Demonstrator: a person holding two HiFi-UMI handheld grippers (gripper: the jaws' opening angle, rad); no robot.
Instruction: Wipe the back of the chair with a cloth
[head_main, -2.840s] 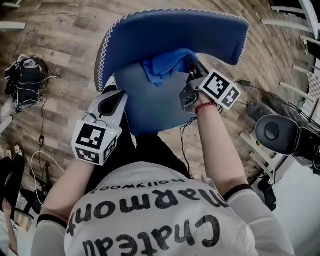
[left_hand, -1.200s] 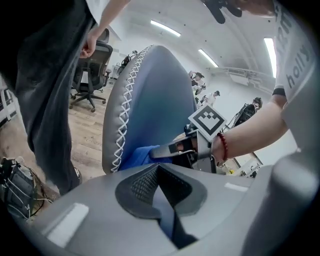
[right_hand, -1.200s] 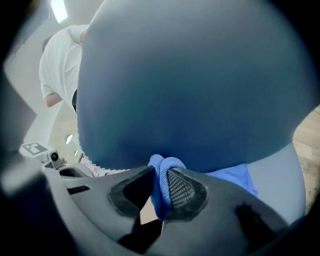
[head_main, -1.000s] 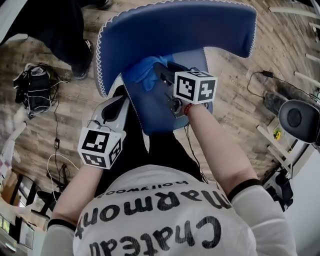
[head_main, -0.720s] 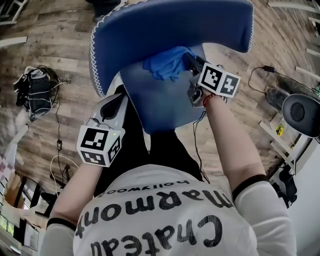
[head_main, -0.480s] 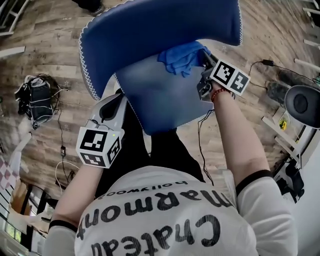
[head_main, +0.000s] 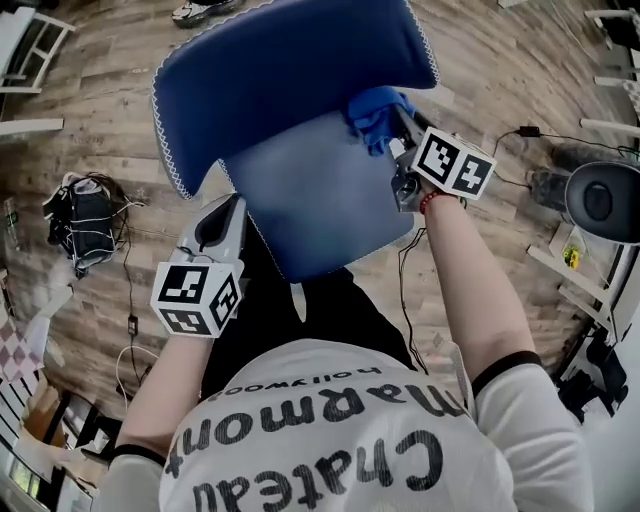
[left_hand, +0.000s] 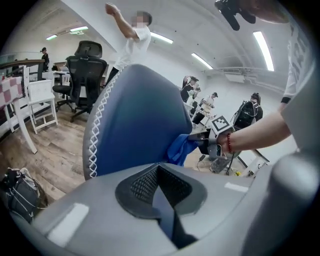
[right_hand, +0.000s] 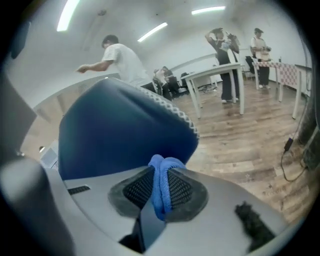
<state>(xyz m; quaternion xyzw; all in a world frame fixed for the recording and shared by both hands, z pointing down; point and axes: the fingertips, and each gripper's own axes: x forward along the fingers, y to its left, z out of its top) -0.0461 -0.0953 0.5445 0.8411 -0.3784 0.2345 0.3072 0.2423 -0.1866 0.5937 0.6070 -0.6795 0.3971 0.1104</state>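
Two grippers are at the chair, and only one is working. The right gripper has its jaws clamped on a fold of the blue cloth. The right gripper view shows the fold bunched between the pads, with a short tuft standing proud of them. The cloth lies against the front face of the back, at its right-hand edge, just above the seat. The left gripper view confirms this position: the cloth sits at the very margin of the back.

The left gripper has its jaws together with nothing between them. It hangs beside the left edge of the seat. Whether it touches the chair cannot be determined.

Assessment: wiping is under way, at the right limit of the surface.

Risks noted:
- The cloth is at the edge of the back. Any further travel to the right would probably carry it off the surface, and the stroke would land on air.
- Only a small tuft protrudes from the jaws. Hard pressure could bring the bare jaw tips onto the upholstery.
- The chair looks unsteadied. A firm push may turn or shift it away from the cloth.
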